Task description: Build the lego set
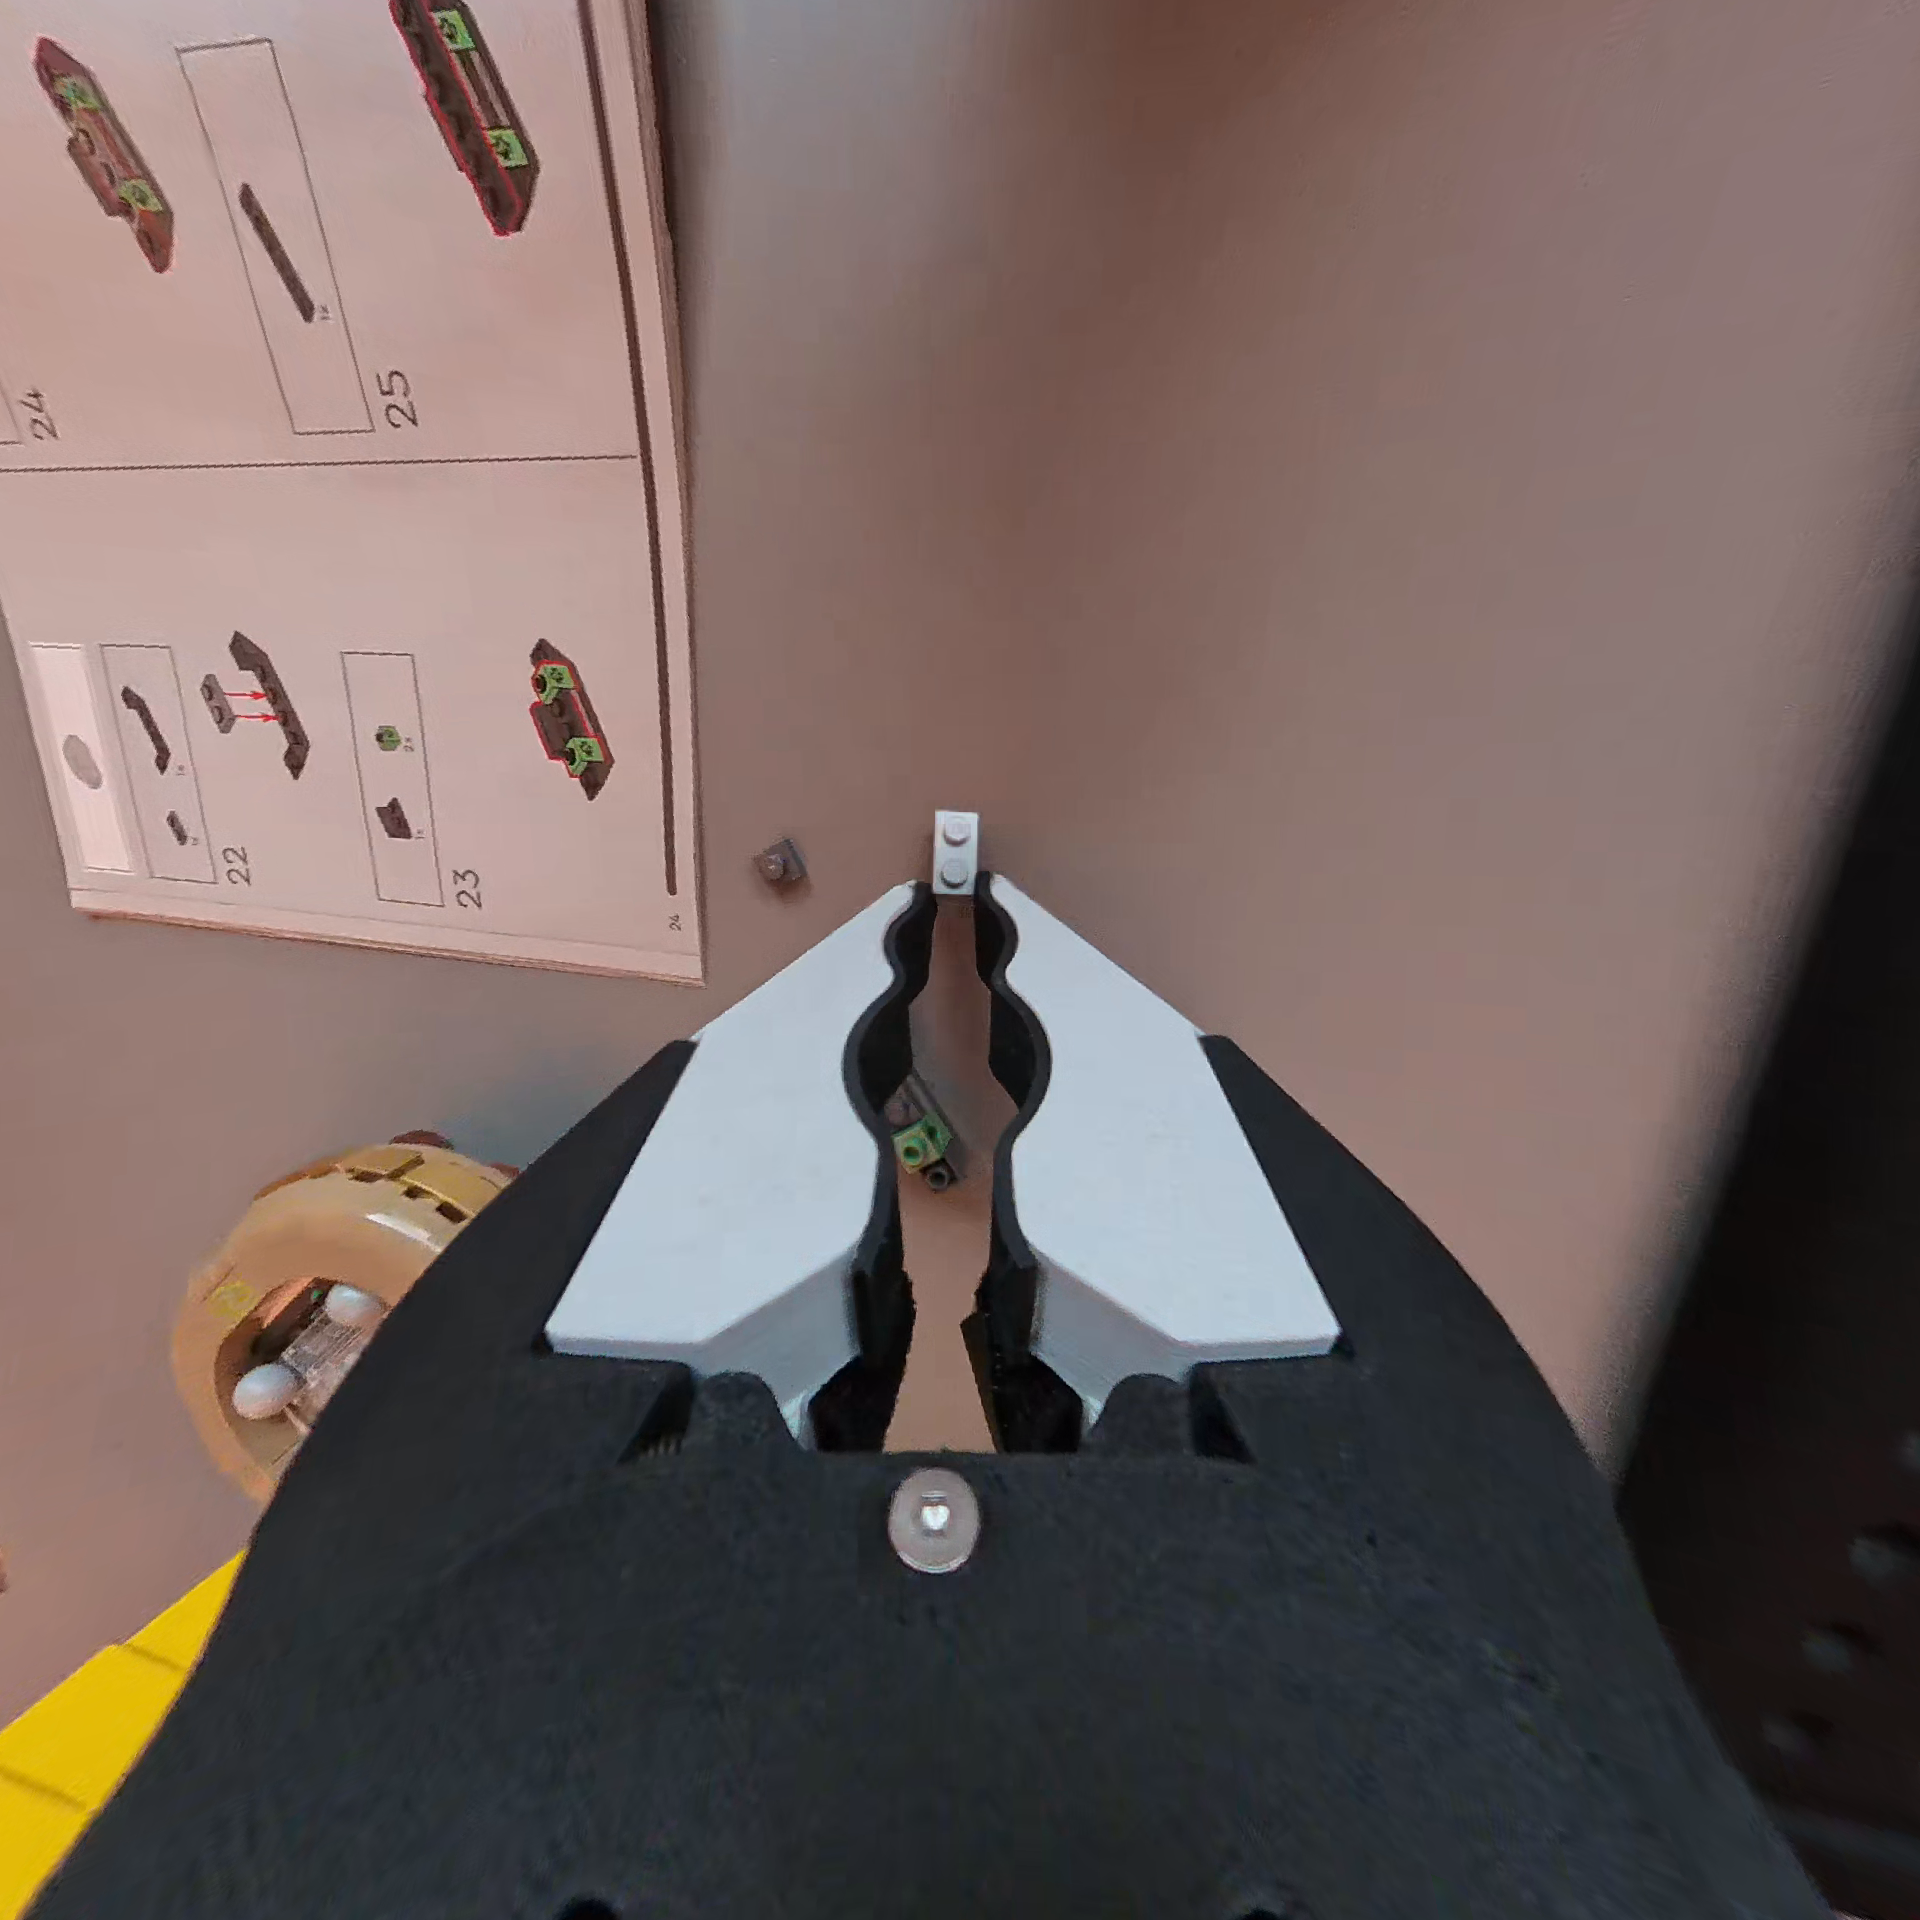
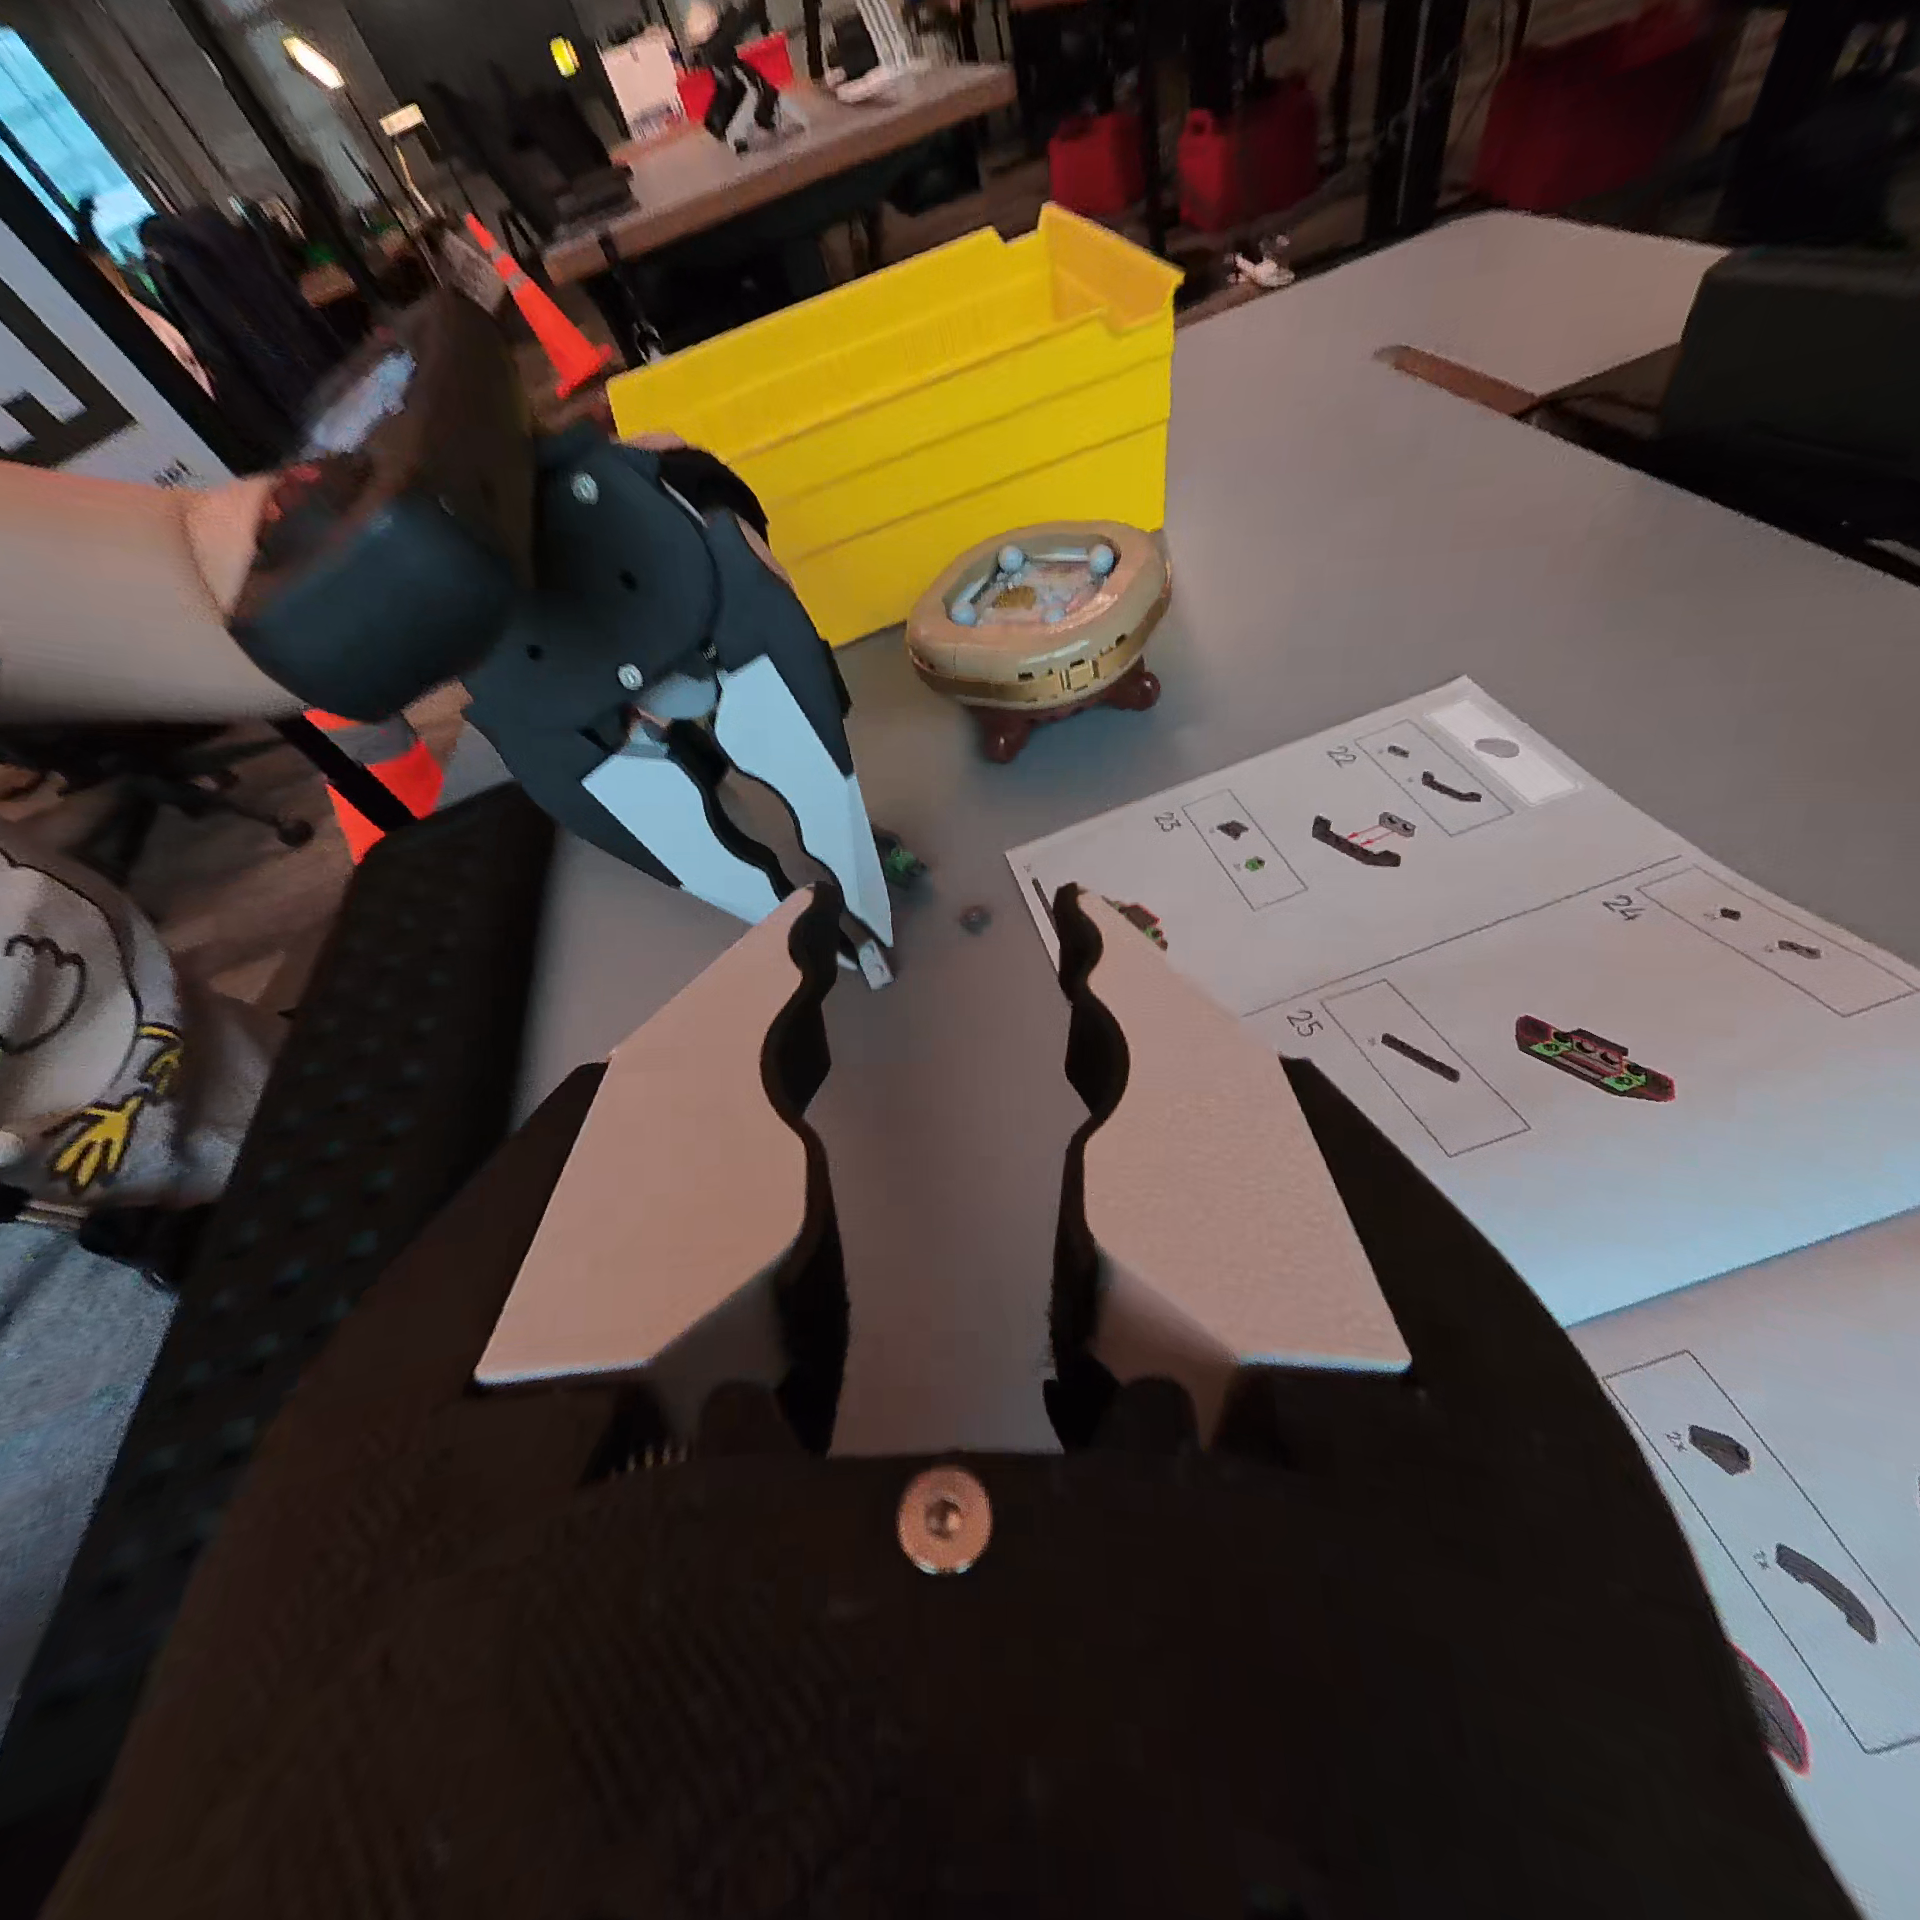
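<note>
The left gripper (image 1: 956, 891) has its jaws drawn narrow and pinches a small light-grey two-stud plate (image 1: 957, 852) at the very tips; the plate sticks out past the fingertips, over the grey table (image 1: 1299, 520). In the right wrist view the same gripper (image 2: 868, 951) points down at the tabletop, with the pale plate (image 2: 876, 966) at its tip close to the surface; whether it touches the table cannot be told. Just beside it lies a small dark grey piece (image 1: 781, 862), and behind the fingers a little dark assembly with green bricks (image 1: 923, 1138) rests on the table. The right gripper (image 2: 940, 920) hangs with its jaws wide apart and nothing between them, just beside the left one's tip. To one side lies the open instruction booklet (image 2: 1507, 987), flat on the table. Farther off stands a round tan lego model (image 2: 1039, 613) on dark brown feet, with pale rounded parts on top. Right behind it sits a yellow bin (image 2: 935, 416), open at the top; its contents are not visible from either view. A person's hand (image 2: 135, 582) holds the left gripper's handle.
</note>
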{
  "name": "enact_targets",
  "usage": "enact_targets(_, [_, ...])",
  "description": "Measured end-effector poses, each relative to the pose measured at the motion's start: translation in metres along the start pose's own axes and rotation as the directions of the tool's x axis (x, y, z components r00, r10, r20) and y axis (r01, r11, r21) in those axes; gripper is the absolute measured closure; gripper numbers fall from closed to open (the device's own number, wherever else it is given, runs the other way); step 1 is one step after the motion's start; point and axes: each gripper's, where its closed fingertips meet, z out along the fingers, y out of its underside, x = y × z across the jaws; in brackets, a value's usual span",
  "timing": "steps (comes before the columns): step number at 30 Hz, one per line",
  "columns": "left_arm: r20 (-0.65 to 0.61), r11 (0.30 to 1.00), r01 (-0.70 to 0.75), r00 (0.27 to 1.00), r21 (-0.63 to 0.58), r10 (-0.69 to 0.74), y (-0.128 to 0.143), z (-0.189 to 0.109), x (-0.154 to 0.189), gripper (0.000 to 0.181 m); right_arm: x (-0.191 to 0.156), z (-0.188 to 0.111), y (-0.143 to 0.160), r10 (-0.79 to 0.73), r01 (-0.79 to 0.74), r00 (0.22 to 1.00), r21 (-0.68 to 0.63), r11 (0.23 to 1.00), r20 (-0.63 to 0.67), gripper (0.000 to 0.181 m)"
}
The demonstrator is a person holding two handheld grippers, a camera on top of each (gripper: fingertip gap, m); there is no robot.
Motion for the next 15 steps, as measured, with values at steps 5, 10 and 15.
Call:
enact_targets(5, [-0.034, 1.000, 0.031, 0.999, 0.001, -0.031, -0.001, 0.002, 0.001, 0.175, -0.003, -0.012, -0.018, 0.027, -0.030, 0.999, 0.099, 0.995, 0.031, 0.140])
enact_targets(10, [-0.042, 0.998, 0.053, 0.998, -0.017, -0.054, -0.002, 0.002, 0.000, 0.172, -0.002, -0.019, -0.020, 0.024, -0.026, 1.000, 0.116, 0.993, 0.016, 0.139])
enact_targets(15, [-0.049, 0.995, 0.096, 0.994, 0.004, -0.096, -0.005, -0.007, -0.005, 0.160, -0.003, -0.021, -0.021, 0.031, -0.035, 0.999, 0.133, 0.990, 0.032, 0.138])
